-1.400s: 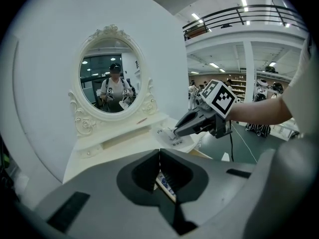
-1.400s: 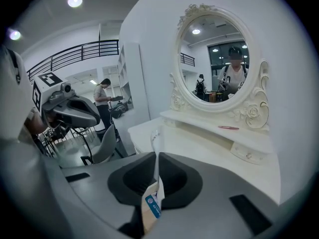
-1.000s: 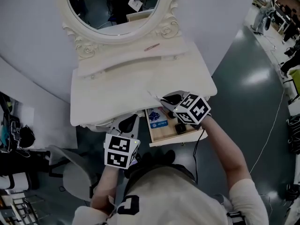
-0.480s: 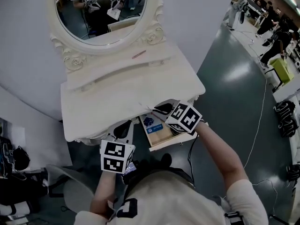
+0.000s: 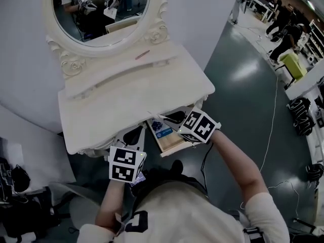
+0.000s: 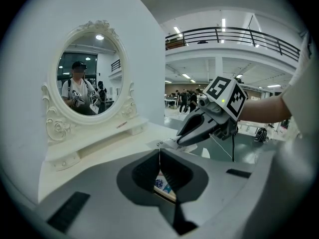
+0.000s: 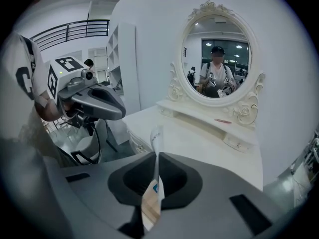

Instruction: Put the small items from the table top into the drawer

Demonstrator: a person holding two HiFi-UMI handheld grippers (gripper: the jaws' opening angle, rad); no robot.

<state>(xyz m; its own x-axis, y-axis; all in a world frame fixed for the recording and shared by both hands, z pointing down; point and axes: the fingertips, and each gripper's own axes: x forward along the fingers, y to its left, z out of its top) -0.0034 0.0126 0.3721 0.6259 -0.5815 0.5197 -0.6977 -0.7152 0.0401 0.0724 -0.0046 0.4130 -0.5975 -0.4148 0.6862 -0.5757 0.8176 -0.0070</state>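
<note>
My right gripper is shut on a thin white sachet that sticks up edge-on from its jaws. In the head view the right gripper hangs over the open wooden drawer at the white dressing table's front right. A blue packet and a dark item lie in the drawer. My left gripper sits left of the drawer at the table's front edge, its jaws together with nothing between them. The left gripper view shows the right gripper with the sachet. A pink item lies on the shelf by the mirror.
An oval mirror in an ornate white frame stands at the table's back. A grey chair is under the table's left side. A cable runs over the dark floor to the right, with bags and people further off.
The head view has swung, so the table sits further left in the picture. My right gripper with the sachet has drifted a little over the drawer. The left gripper has hardly moved.
</note>
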